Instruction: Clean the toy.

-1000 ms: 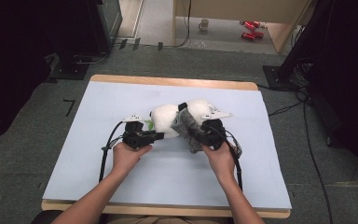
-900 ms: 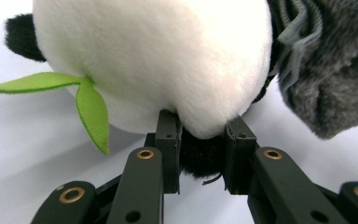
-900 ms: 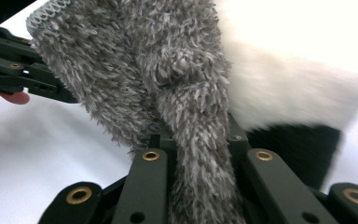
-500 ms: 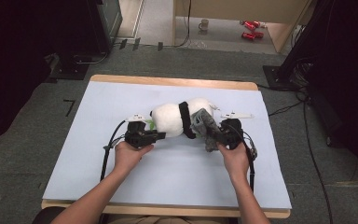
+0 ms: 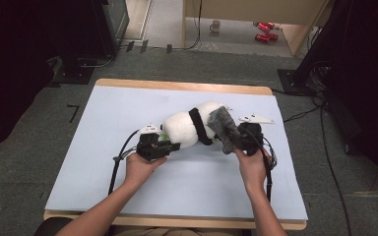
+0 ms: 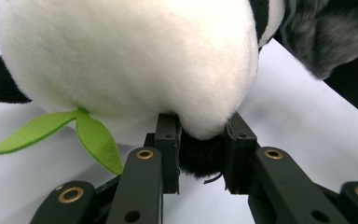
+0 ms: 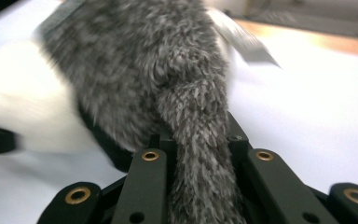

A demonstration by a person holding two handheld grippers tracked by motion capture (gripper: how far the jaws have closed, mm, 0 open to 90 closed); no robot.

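Observation:
A white plush panda [image 5: 182,129] with a black band lies on its side at the middle of the white mat [image 5: 103,162]. In the left gripper view its white body [image 6: 130,56] looms close, with a green felt leaf [image 6: 93,135] beneath. My left gripper [image 5: 170,146] is at the panda's left end, shut on a small black furry part [image 6: 200,156] of it. At the panda's right end my right gripper [image 5: 234,140] is shut on a grey furry cloth [image 5: 222,129]. A strip of that cloth [image 7: 198,154] runs down between the right gripper's jaws.
The mat covers a wooden table [image 5: 177,86] whose far edge shows as a tan strip. Cables [image 5: 115,164] trail from both grippers toward the person. Dark stands, a mug [image 5: 216,24] and red cans [image 5: 265,30] sit on the floor beyond the table.
My right gripper has moved right and slightly up, drawing the grey cloth with it and uncovering the panda's black band. The left gripper has stayed in place on the panda.

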